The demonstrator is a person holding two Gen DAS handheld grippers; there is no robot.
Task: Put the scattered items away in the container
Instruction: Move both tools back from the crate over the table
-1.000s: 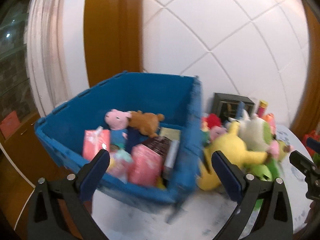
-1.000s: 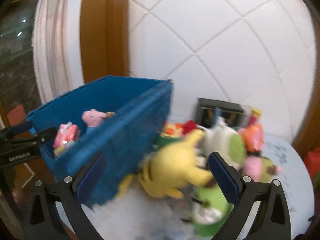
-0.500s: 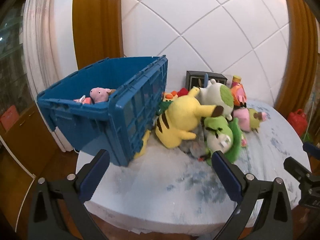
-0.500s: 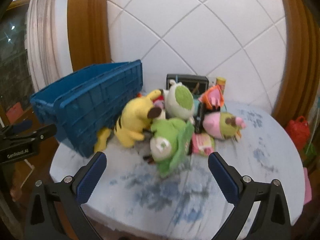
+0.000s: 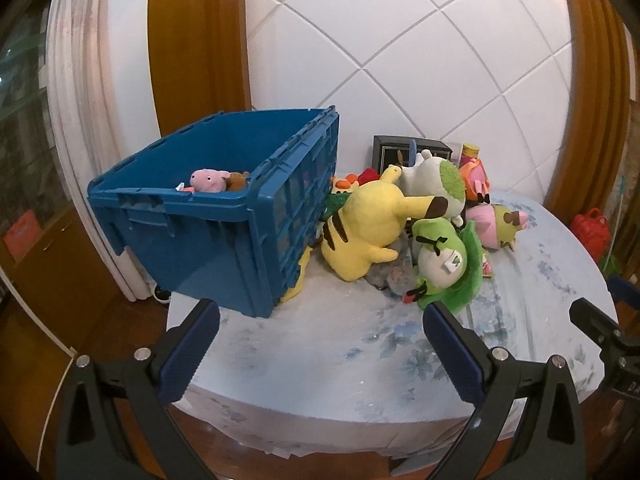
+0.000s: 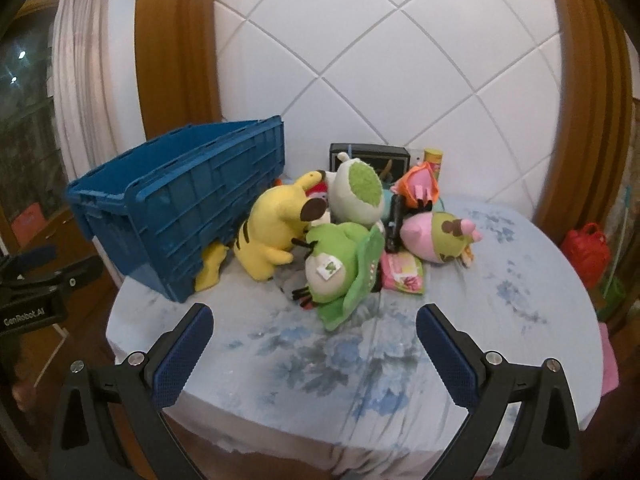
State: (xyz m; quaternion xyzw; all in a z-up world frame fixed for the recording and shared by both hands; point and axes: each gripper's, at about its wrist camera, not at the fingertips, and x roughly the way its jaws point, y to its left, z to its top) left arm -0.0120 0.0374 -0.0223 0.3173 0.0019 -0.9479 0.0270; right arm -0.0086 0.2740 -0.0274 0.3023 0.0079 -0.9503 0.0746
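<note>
We hold both claws released and empty off the near edge of the tabletop: left claw, right claw. The blue crate sits tilted at the left edge, its lower side resting on the yellow plush that heads the toy pile beside it; a pink plush lies inside.

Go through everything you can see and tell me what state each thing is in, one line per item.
Blue crate: tilted, open, toys inside.
Pink pig toy: inside the crate.
Yellow plush: on the table, leaning on the crate.
Green frog plush: lying on the table.
Pink packet: flat on the table.
Left gripper: open, empty.
Right gripper: open, empty.
</note>
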